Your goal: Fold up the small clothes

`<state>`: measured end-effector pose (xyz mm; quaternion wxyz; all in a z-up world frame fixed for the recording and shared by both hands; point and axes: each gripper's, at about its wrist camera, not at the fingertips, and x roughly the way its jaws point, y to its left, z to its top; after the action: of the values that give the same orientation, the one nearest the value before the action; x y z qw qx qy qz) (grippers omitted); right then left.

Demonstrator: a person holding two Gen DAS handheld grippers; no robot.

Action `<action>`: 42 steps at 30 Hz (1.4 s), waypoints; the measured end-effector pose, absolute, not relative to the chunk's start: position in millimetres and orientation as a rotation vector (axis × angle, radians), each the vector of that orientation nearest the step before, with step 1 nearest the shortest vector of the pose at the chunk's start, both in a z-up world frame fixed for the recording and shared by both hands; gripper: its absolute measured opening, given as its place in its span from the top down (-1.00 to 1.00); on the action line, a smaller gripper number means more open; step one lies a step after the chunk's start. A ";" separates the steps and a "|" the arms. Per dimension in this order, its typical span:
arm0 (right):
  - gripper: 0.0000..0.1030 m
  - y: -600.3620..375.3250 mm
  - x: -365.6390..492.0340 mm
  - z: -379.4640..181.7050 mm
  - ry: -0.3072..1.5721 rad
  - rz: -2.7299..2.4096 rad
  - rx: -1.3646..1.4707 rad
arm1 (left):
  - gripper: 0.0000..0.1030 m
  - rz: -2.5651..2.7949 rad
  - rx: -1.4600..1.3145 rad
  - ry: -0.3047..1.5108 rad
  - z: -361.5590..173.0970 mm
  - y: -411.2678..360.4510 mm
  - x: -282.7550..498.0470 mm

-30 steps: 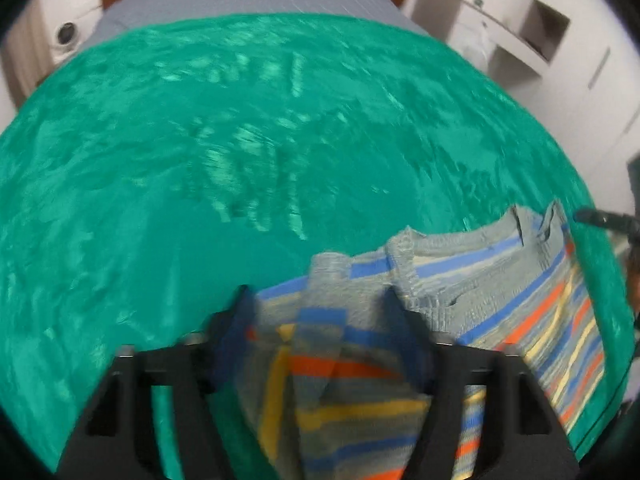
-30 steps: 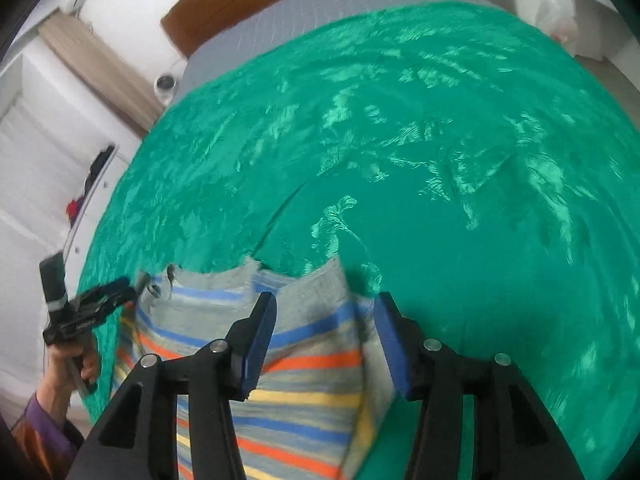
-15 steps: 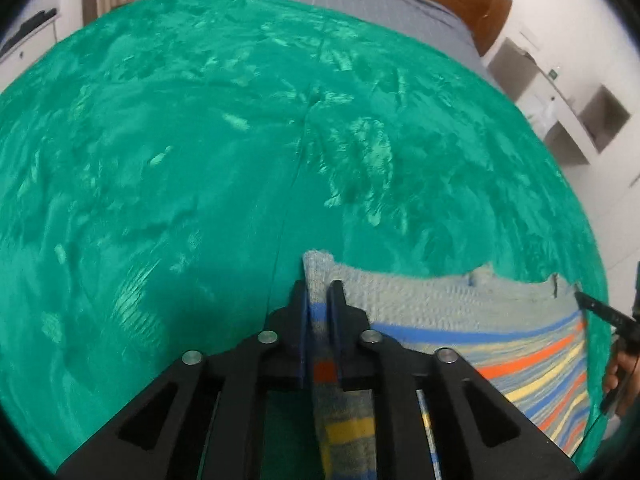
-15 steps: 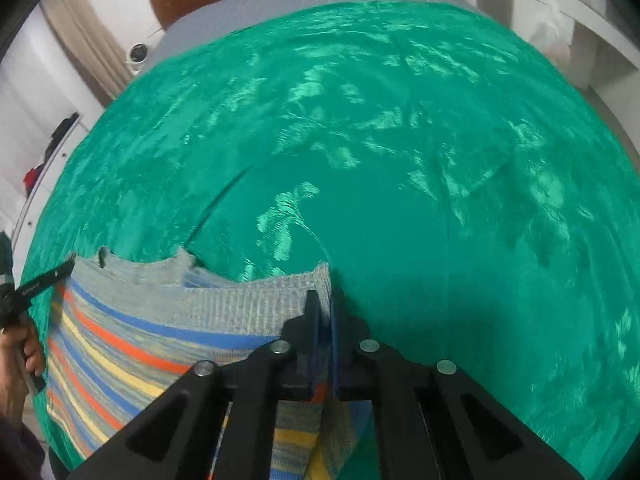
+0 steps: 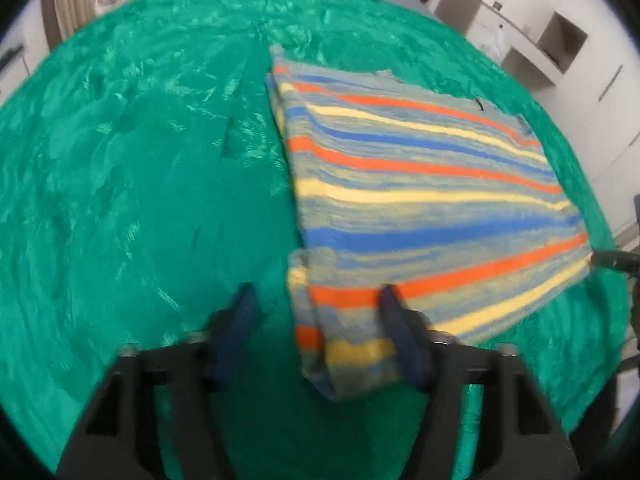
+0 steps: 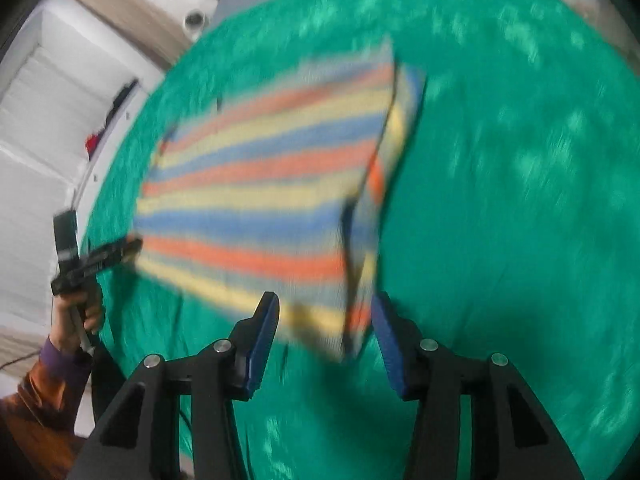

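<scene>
Striped knit laid out on the green blanket, both grippers spread wide

The green blanket [image 5: 120, 200] covers the whole bed, and the striped sweater [image 5: 420, 184] lies spread across it with one side edge folded under. Left gripper [image 5: 320, 336] and right gripper [image 6: 324, 336] both gape wide, gripping nothing, each framing a near corner of the sweater.

Lighting: bright, even, diffuse indoor light; soft sheen patches on the green blanket [image 5: 132, 184], no hard shadows. Quality: right wrist view heavily motion-blurred, stripes of the sweater [image 6: 272, 184] smeared; left wrist view sharper, mild blur near the bottom. Both views: strong fisheye curvature, dark vignette at corners.
</scene>
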<state>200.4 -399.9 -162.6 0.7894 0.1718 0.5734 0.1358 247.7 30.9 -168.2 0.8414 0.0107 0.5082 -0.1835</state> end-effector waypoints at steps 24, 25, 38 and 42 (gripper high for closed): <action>-0.21 -413.8 48.8 -145.4 0.867 -0.059 0.370 | -0.69 -0.171 -0.026 0.835 -156.1 70.7 121.4; -0.21 -408.8 43.0 -145.8 0.853 -0.077 0.356 | -0.69 -0.163 -0.014 0.827 -162.1 71.0 115.9; -0.30 -362.3 6.9 -162.7 0.763 -0.175 0.230 | -0.89 -0.167 0.037 0.800 -186.7 68.2 110.0; -0.35 -356.7 2.6 -156.3 0.740 -0.179 0.207 | -0.95 -0.157 0.049 0.798 -190.1 66.2 105.6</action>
<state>2.6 -356.7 -156.3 0.9233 0.1008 0.3603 -0.0871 105.6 66.2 -190.1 0.9182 0.0238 0.3879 -0.0765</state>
